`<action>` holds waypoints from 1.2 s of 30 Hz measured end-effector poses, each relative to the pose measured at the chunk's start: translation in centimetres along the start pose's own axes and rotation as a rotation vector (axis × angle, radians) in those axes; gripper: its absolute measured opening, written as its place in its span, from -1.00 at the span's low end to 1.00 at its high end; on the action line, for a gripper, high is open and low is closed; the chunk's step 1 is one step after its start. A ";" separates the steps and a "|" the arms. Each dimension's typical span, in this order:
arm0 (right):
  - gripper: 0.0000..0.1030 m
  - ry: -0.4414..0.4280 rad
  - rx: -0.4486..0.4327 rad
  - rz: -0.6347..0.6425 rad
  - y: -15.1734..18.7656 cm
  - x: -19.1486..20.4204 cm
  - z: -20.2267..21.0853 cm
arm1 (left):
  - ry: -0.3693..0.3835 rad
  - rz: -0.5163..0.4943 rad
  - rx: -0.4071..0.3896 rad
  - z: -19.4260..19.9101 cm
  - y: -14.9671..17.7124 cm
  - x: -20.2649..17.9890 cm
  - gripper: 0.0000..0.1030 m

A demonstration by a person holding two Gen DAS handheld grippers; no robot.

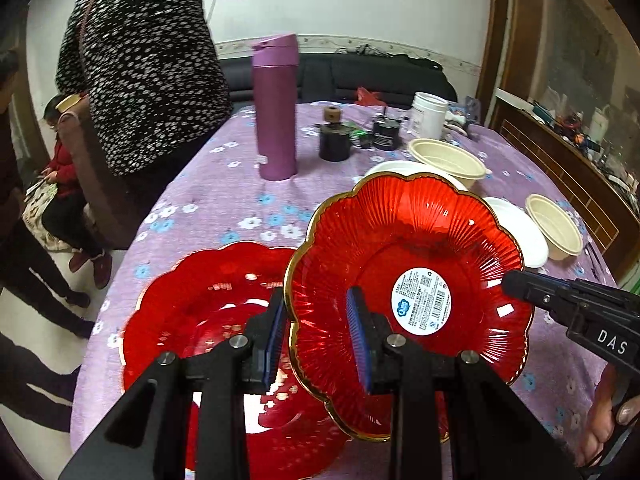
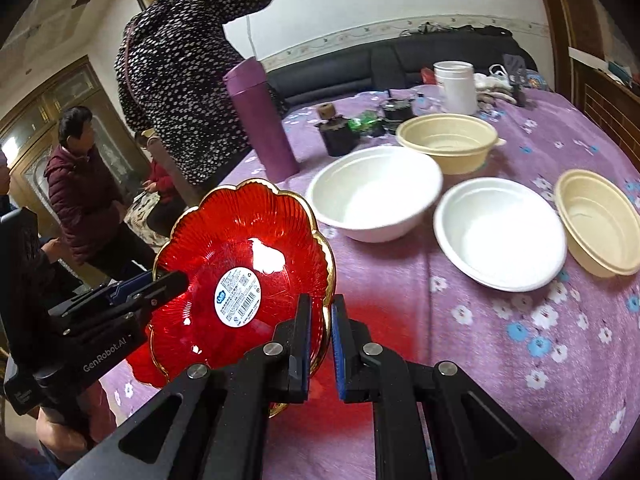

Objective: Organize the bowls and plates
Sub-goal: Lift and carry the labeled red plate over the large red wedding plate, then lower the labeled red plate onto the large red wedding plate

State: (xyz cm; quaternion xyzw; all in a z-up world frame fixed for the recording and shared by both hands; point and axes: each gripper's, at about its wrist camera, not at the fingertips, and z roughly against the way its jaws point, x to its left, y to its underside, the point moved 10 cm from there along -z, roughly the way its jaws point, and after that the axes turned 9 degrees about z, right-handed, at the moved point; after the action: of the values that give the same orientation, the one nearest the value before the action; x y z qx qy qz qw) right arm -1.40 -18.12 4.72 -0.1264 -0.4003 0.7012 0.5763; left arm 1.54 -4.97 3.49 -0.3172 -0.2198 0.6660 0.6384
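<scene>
A red fluted plate [image 1: 400, 232] with a gold rim and a white sticker hangs tilted above the purple flowered tablecloth [image 1: 224, 200]. My left gripper [image 1: 316, 296] is shut on its near left rim, and my right gripper [image 1: 516, 282] pinches its right rim. In the right wrist view the same plate [image 2: 240, 220] has its gold edge clamped in my right gripper [image 2: 321, 304], with the left gripper [image 2: 176, 280] on its far side. A second red plate [image 1: 192, 312] lies flat beneath. Two white bowls [image 2: 376, 192] [image 2: 500, 232] and two cream bowls [image 2: 448, 140] [image 2: 600, 220] stand behind.
A tall purple flask [image 1: 276, 108] stands at the table's left middle, with small black pots [image 1: 334, 140] and a white jar [image 1: 428, 114] behind it. A person in a dotted top [image 1: 152, 60] stands at the left table edge; others stay further left. A dark sofa lies beyond.
</scene>
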 end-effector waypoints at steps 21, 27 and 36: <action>-0.79 -0.124 0.121 0.109 0.3 8.8 -8.5 | -0.115 0.179 0.032 -1.9 2.5 12.0 -0.45; -0.79 -0.125 0.177 0.123 1.7 10.3 -11.1 | -0.128 0.192 0.059 -3.0 3.8 14.3 -0.45; -0.79 -0.085 0.199 0.152 2.4 10.2 -12.4 | -0.119 0.181 0.072 -3.8 4.4 14.8 -0.45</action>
State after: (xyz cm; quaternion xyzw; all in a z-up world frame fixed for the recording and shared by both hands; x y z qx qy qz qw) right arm 1.71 -3.69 -2.16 -0.0687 -0.3424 0.7836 0.5138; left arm 1.33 8.83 -4.35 -0.2726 -0.2038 0.7459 0.5725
